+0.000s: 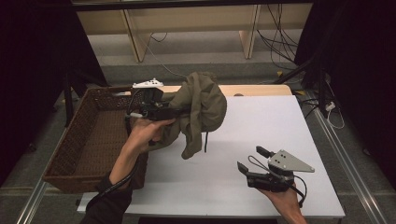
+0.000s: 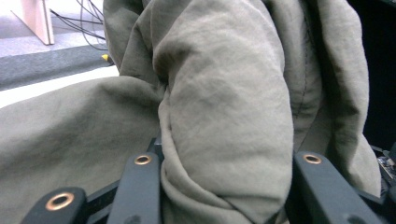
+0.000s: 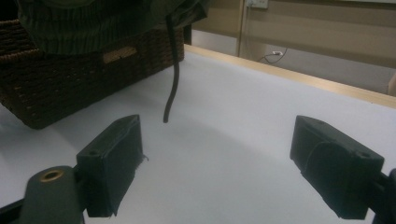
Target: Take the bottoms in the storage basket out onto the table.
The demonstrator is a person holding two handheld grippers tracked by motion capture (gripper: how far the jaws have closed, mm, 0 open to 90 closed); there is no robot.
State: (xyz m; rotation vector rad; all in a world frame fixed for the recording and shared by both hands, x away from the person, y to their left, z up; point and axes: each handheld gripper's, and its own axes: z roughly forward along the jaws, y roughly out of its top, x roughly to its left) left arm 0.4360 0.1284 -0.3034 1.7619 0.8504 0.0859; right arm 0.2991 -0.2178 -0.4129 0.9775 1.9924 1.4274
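Bunched olive-green fabric garment (image 2: 224,116) is pinched in the left gripper (image 1: 163,112), held above the white table (image 1: 261,130) beside the brown wicker basket (image 1: 88,140). Soft, light cloth is best gripped at thick folds. Right gripper (image 1: 252,161) is held spread, empty.

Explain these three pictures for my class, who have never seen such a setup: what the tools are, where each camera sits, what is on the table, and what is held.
No robot here: a person holds a two-jaw tool in each hand. The high view looks down on the white table; the other two cameras ride on the tools and look along their black jaws. The left hand-held gripper is shut on an olive-green garment, lifted beside the brown wicker basket at the table's left; its own camera sees the cloth bunched between the jaws. The right hand-held gripper stands open near the table, holding nothing. A dark cord dangles from the garment.
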